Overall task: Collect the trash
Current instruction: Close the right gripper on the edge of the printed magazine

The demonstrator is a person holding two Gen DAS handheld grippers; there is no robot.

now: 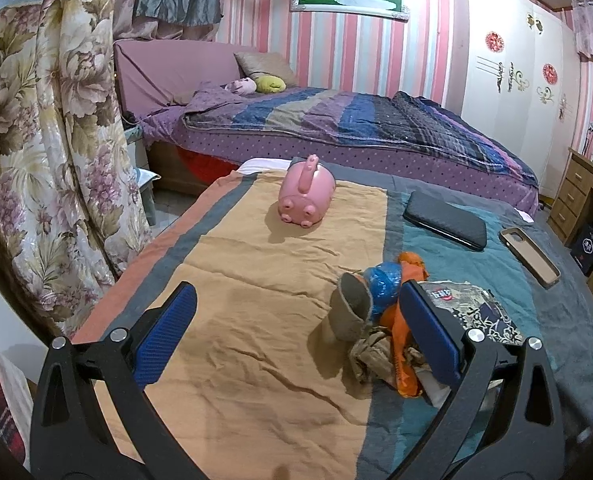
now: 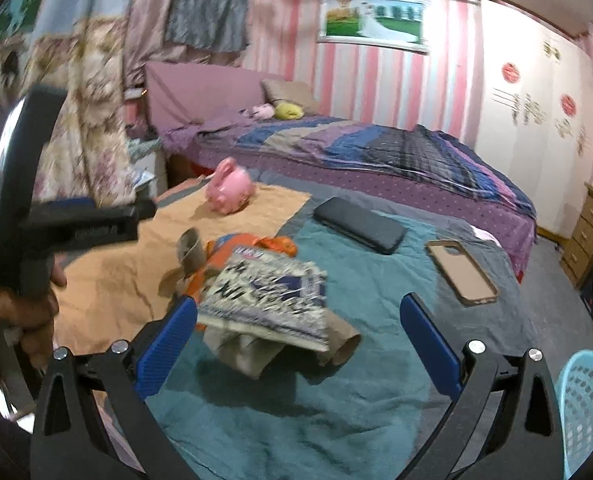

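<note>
Trash heap on the cloth-covered worktop (image 1: 256,320), both jaws wide open, holding nothing.
The left gripper (image 1: 300,320) hides part of the printed wrapper (image 2: 268,296); the blue basket (image 2: 588,408) is cut off.

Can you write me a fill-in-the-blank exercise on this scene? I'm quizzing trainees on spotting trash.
1. The piggy bank on the tan cloth is coloured ____.
2. The jaws of both the left gripper and the right gripper stand ____.
3. The light blue basket shows only in the ____ wrist view.
4. The phone case lies beside the black ____.

Missing words: pink; open; right; wallet
</note>
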